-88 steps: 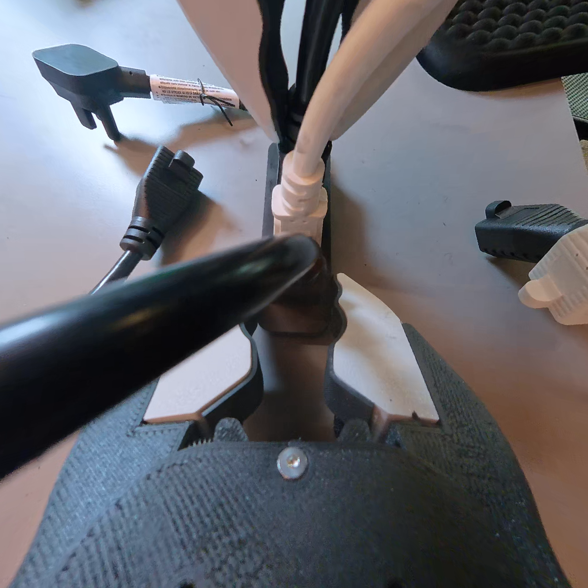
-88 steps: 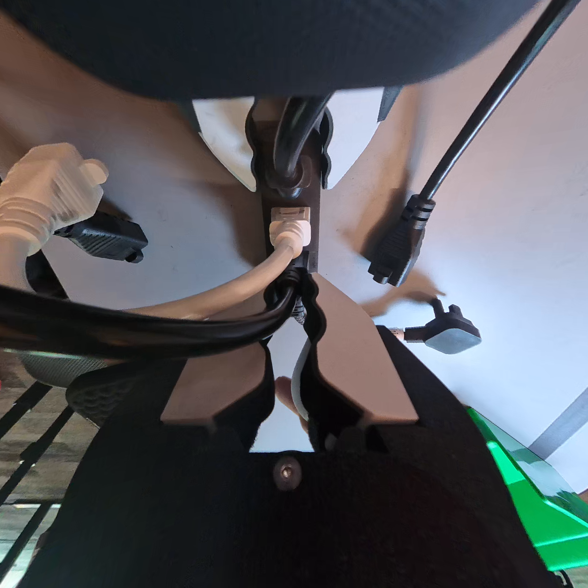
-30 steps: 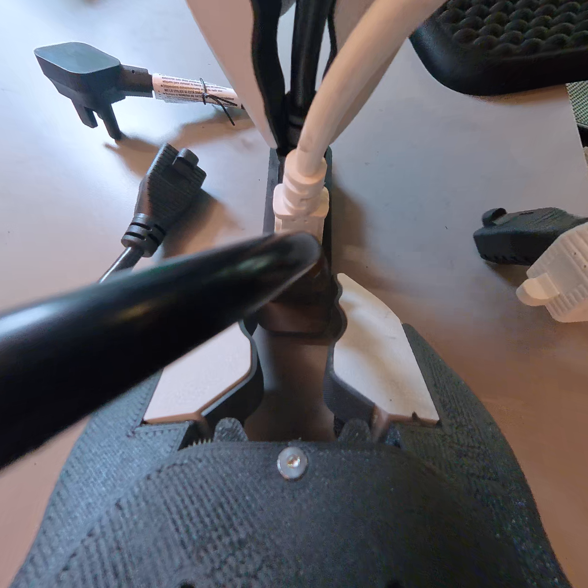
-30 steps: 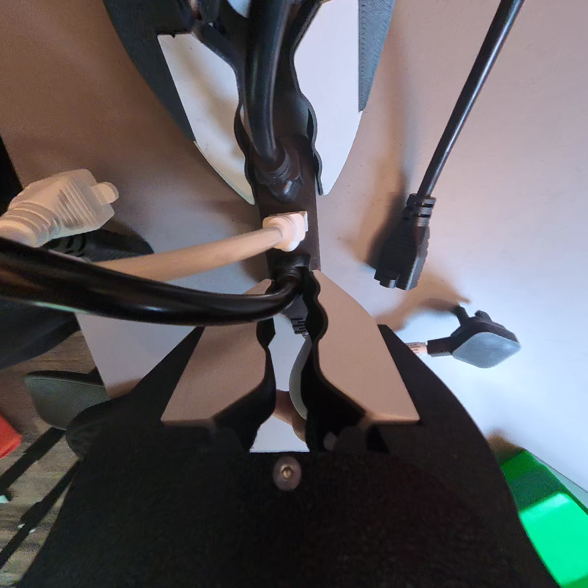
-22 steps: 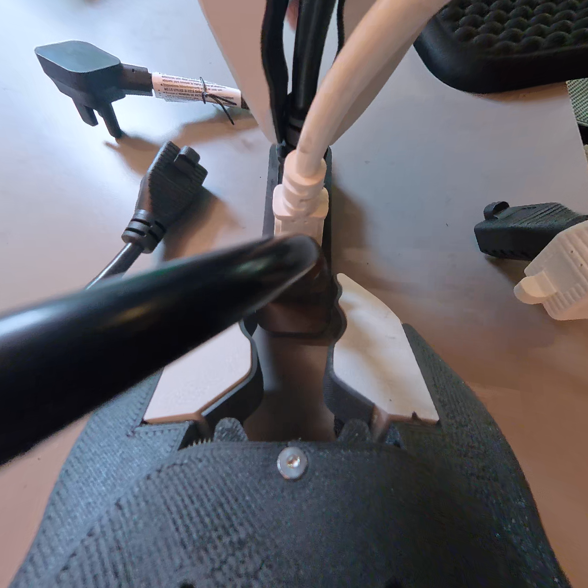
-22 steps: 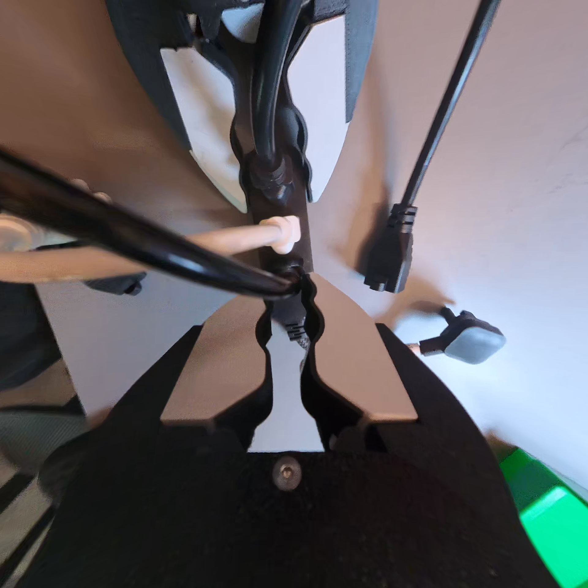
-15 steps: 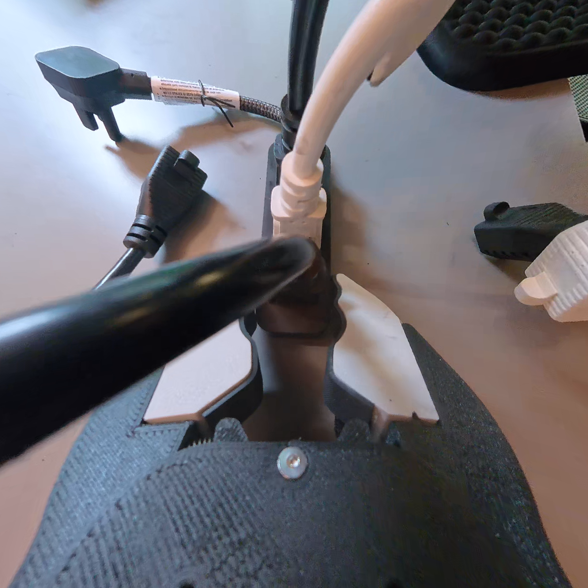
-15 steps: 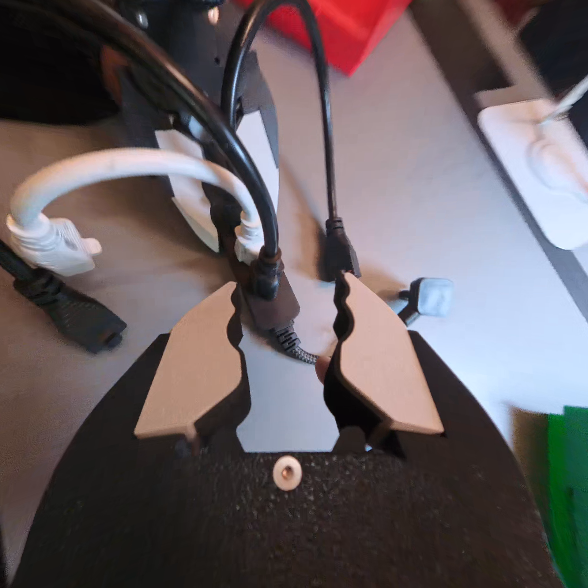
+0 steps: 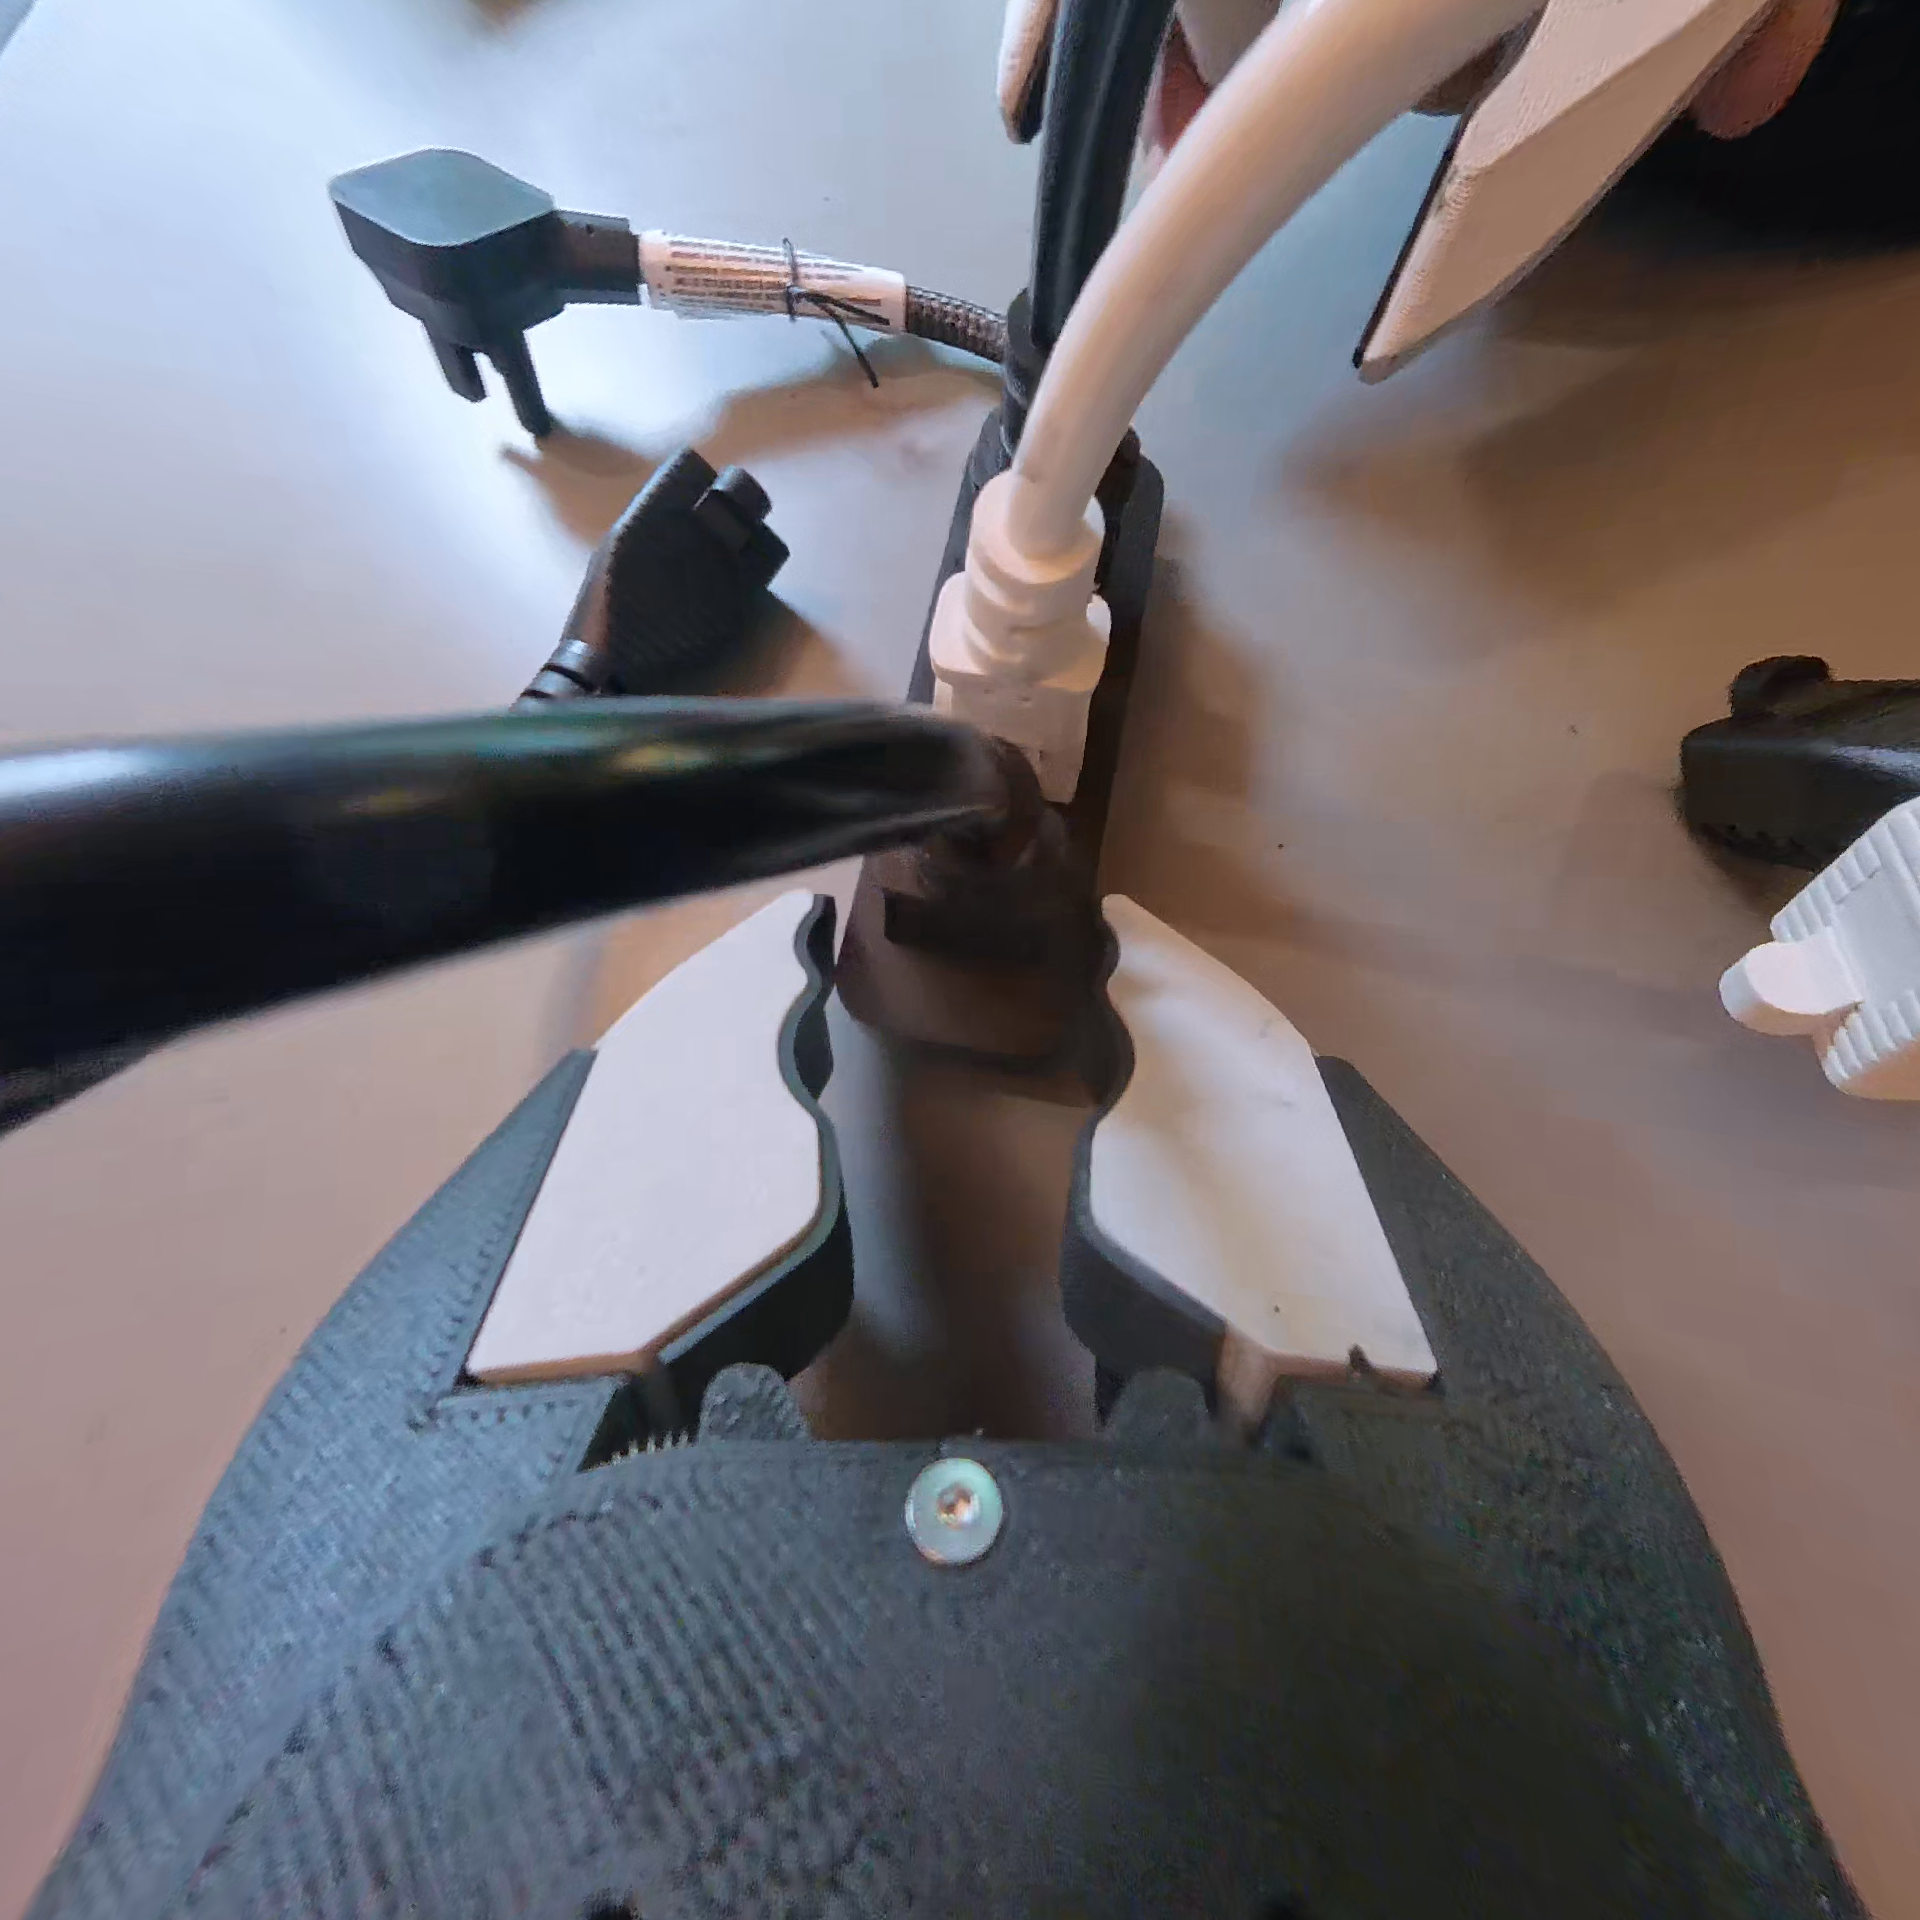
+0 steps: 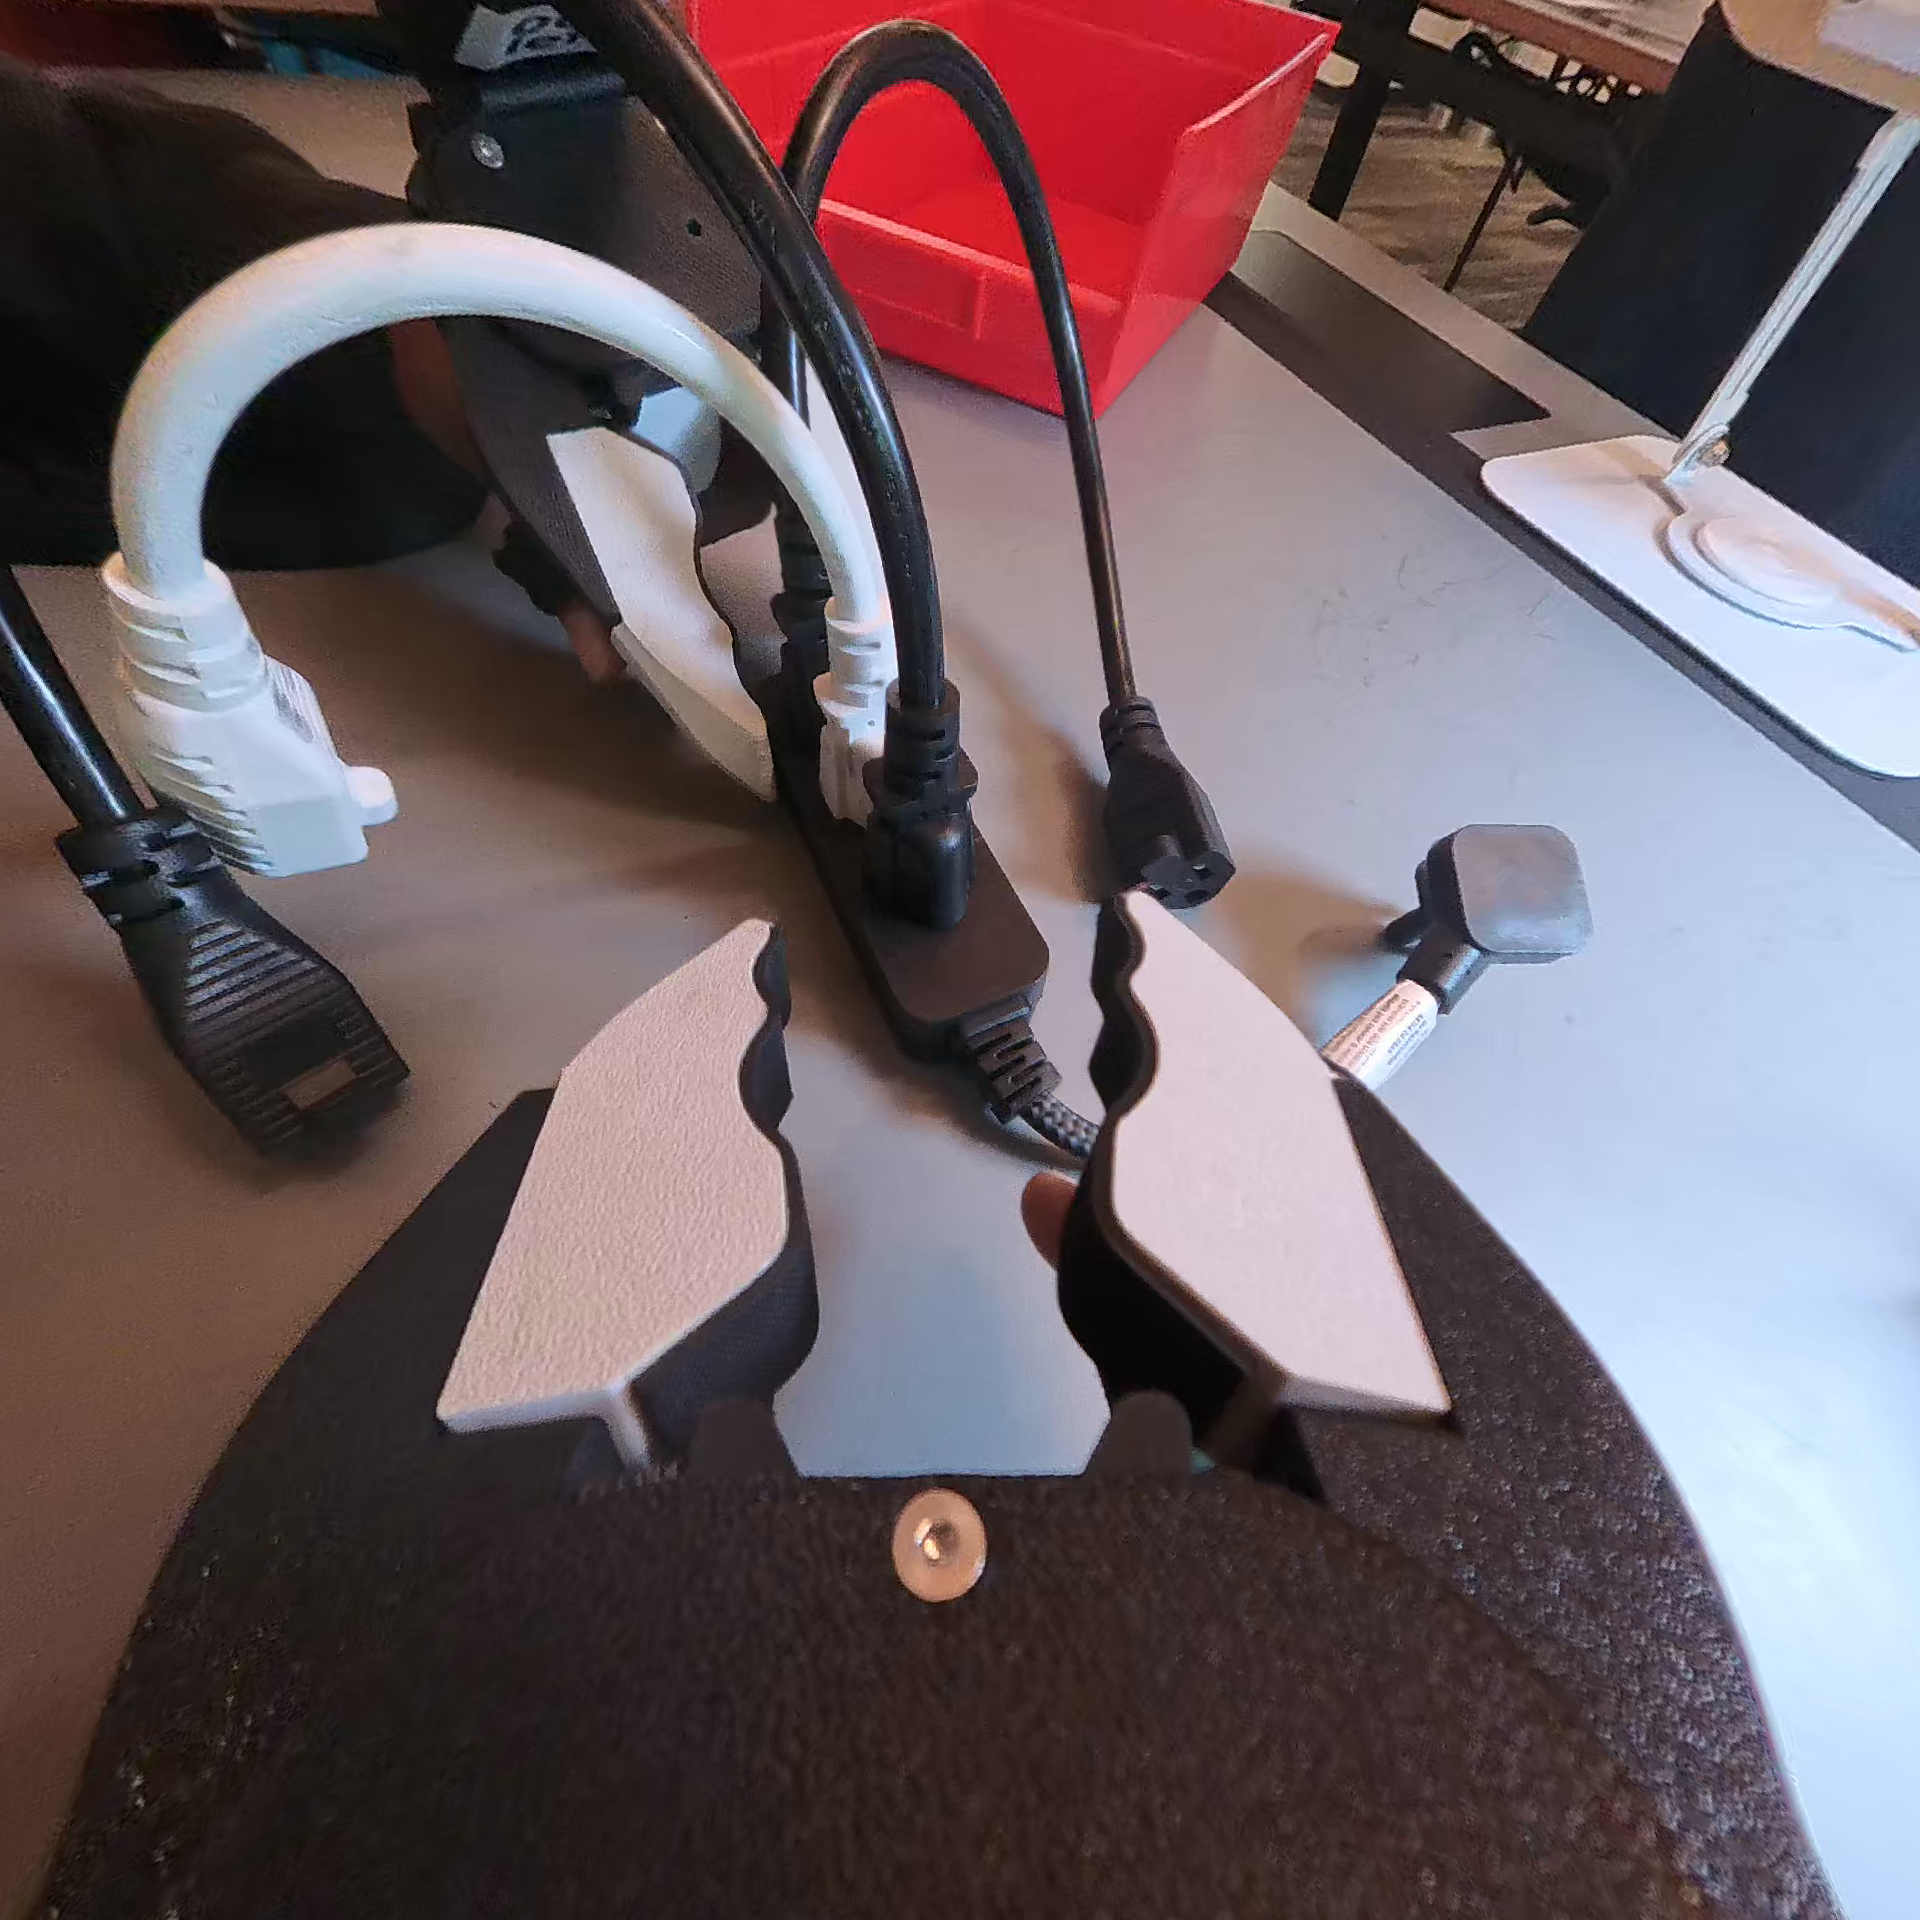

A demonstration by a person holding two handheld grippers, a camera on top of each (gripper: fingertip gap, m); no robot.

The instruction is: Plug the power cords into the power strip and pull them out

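Observation:
A black power strip (image 10: pixel 961 961) lies on the grey table, with two black plugs and one white plug in it. My left gripper (image 9: pixel 961 925) is shut on one end of the strip (image 9: pixel 1127 623), next to a black plug (image 9: pixel 977 862). The white plug (image 9: pixel 1023 644) stands behind that one. My right gripper (image 10: pixel 940 925) is open and empty, raised just off the strip's other end, where the other black plug (image 10: pixel 920 831) sits. Its pads also show at the top of the left wrist view (image 9: pixel 1538 177). The left gripper's white pad (image 10: pixel 675 623) shows at the strip's far end.
The cords' loose ends lie around the strip: a white connector (image 10: pixel 249 769), a ribbed black connector (image 10: pixel 260 1018) and a small black connector (image 10: pixel 1164 821). The strip's own wall plug (image 10: pixel 1507 888) lies to the right. A red bin (image 10: pixel 1039 187) and a white stand base (image 10: pixel 1714 561) are behind. The tips of one gripper are about 10 cm away from the tips of the other.
My right gripper has opened, let go at the strip's end and drawn up and back. The left gripper still holds the strip in the same place.

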